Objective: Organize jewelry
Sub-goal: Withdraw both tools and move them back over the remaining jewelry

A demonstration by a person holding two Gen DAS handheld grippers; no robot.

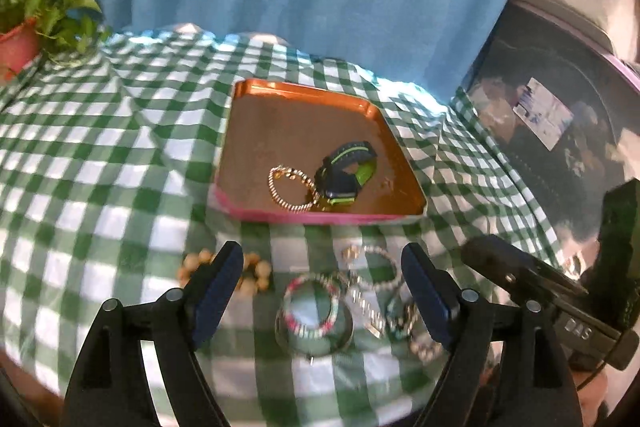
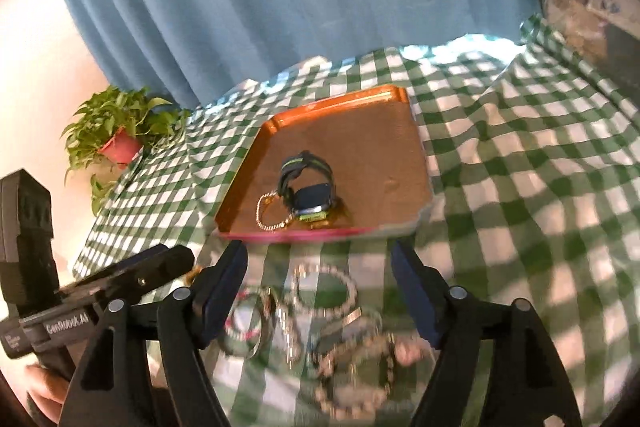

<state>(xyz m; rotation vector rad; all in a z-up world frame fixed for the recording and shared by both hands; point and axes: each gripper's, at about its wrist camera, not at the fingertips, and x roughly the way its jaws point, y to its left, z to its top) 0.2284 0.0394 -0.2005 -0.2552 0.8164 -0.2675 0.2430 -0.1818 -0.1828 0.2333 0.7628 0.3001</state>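
At lower centre, both the left gripper [image 1: 322,279] and right gripper [image 2: 318,277] are held released, nothing grasped, above loose bracelets [image 1: 372,267], apparently for collection into the tray [image 1: 240,131].

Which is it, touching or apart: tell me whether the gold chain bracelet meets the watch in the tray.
Touching. In the left wrist view the gold chain bracelet runs against the watch with no gap in the tray.
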